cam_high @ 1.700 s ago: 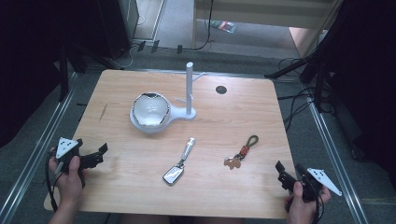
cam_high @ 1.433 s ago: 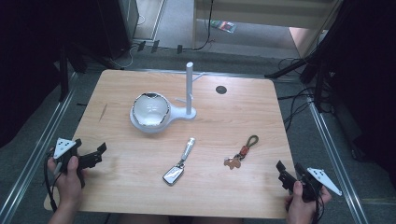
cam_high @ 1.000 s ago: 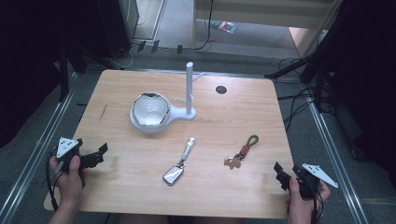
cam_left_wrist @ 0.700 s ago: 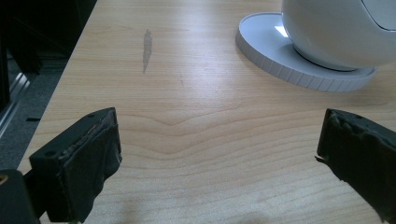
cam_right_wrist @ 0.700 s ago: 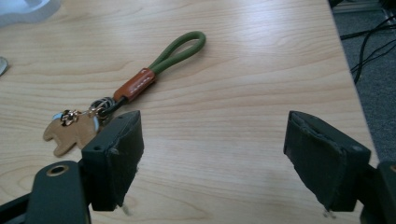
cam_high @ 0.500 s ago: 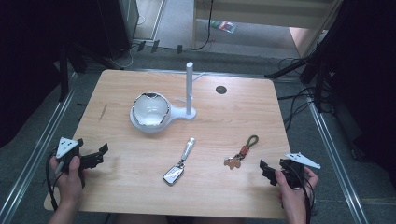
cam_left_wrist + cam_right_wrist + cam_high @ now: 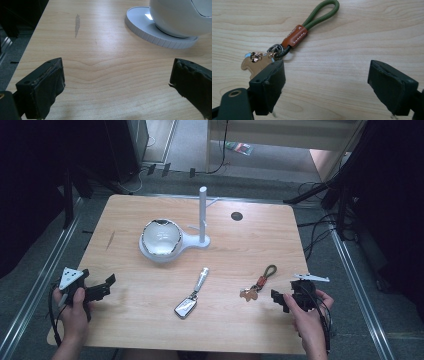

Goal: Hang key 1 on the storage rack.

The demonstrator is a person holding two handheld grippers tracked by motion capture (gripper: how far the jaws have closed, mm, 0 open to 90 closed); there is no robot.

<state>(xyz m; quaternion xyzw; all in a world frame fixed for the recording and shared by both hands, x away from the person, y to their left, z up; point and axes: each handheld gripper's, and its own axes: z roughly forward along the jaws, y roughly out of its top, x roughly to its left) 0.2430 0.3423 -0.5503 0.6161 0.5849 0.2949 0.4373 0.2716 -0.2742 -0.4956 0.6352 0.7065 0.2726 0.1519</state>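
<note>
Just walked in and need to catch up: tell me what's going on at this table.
A person holds a hand-held gripper in each hand over a wooden table. The right hand-held gripper is open beside the green-loop keychain, gripping nothing. The left hand-held gripper is open and empty. A car key fob lies in the middle.

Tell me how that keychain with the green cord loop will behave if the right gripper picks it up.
The keychain will probably go floppy: its cord loop, leather tab, rings and flat charm are separate linked parts, so they should dangle. It looks light. Lying flat on the table, the thin charm may be hard for the open right gripper to pinch.
</note>
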